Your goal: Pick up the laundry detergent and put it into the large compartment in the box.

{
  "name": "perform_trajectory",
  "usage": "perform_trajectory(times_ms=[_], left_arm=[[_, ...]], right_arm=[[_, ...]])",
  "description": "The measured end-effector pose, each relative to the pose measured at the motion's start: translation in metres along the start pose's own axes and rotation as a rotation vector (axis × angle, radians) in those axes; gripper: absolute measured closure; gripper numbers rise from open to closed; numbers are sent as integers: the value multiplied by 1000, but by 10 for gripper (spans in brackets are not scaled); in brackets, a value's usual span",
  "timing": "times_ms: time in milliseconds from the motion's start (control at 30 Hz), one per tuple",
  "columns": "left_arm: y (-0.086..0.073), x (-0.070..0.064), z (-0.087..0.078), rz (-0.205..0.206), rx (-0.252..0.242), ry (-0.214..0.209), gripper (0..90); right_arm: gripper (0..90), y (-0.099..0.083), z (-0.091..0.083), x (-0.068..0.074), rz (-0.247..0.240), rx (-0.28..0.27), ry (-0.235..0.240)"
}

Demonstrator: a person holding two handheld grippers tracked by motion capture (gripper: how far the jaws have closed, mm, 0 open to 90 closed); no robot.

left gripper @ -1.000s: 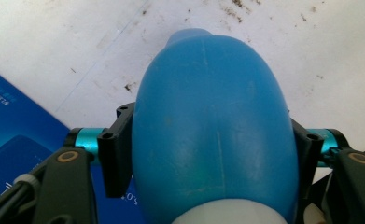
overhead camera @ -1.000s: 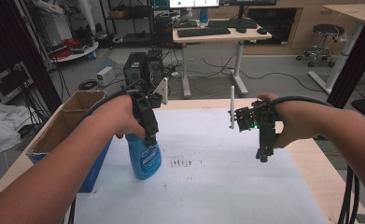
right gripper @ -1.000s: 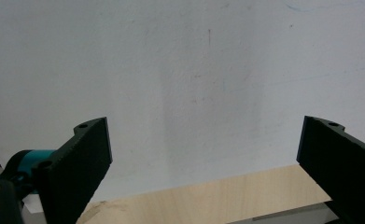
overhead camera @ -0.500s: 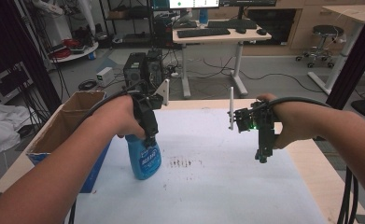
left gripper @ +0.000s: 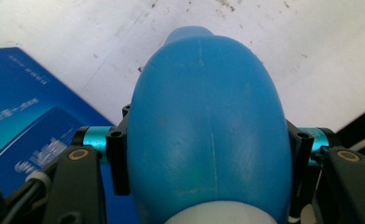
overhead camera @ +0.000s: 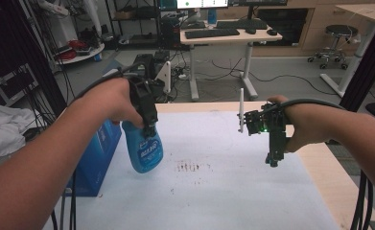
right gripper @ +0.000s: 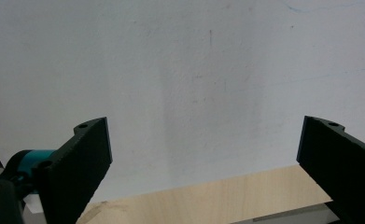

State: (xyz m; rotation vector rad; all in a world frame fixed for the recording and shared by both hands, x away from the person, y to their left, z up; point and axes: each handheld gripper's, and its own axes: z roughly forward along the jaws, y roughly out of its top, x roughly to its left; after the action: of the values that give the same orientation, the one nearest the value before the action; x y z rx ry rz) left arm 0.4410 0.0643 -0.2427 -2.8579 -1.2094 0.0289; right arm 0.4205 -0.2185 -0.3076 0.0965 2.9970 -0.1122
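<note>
A blue spray bottle [overhead camera: 145, 150] hangs just above the white mat [overhead camera: 214, 191] at the left, and my left gripper [overhead camera: 146, 115] is shut on its upper body. In the left gripper view the blue spray bottle [left gripper: 207, 135] bulges between the two black jaws, with its white collar at the bottom edge. Over the mat's right side my right gripper [overhead camera: 273, 158] points down, held well above the surface. In the right gripper view the right gripper [right gripper: 203, 154] stands open with nothing between its fingers.
A patch of brown stains [overhead camera: 190, 167] marks the mat's middle. A blue box [overhead camera: 96, 155] stands at the table's left edge, seen close in the left gripper view as the blue box [left gripper: 26, 116]. Bare wooden table [overhead camera: 331, 179] borders the mat on the right. Desks and cables lie beyond.
</note>
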Motion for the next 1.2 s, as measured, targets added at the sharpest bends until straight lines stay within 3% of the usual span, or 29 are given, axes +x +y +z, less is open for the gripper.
perform_trajectory(times_ms=[67,100,200,233,333,433,600,633,767,833,867,900,967,1000,1200], left_arm=[[-2,1,-5,-4,-5,-7,376],[-6,3,-17,-4,-18,-24,376],[-10,5,-29,-7,-30,-38,376],[-16,8,-42,-21,-52,-49,376],[-22,11,-54,-30,-65,-54,376],[-34,19,-75,-68,-72,-54,376],[-47,27,-93,-108,-74,-39,376],[-54,30,-100,-137,-75,-33,376],[-66,38,-111,-164,-74,-31,376],[-78,47,-120,-204,-68,-25,376],[-78,47,-120,-204,-68,-25,376],[-86,51,-123,-239,-64,-19,376],[-86,51,-123,-239,-64,-19,376],[-97,60,-128,-269,-70,-17,376],[-118,82,-132,-342,-68,-16,376]], right_arm=[[22,0,0,0,-1,1,1],[22,0,0,0,-6,-1,1],[22,1,0,1,1,-3,0],[22,2,0,1,-4,-1,-1],[22,2,1,0,-11,-3,0],[22,4,1,1,-12,1,3],[22,6,1,1,-19,0,3],[22,6,1,1,-25,-3,3],[22,6,1,1,-26,0,4],[22,7,1,1,-27,-2,6],[22,7,1,1,-24,-1,5],[22,6,1,0,-25,-3,5],[22,6,0,0,-23,0,7],[22,6,0,0,-23,0,7],[22,7,-1,1,-23,3,6]])
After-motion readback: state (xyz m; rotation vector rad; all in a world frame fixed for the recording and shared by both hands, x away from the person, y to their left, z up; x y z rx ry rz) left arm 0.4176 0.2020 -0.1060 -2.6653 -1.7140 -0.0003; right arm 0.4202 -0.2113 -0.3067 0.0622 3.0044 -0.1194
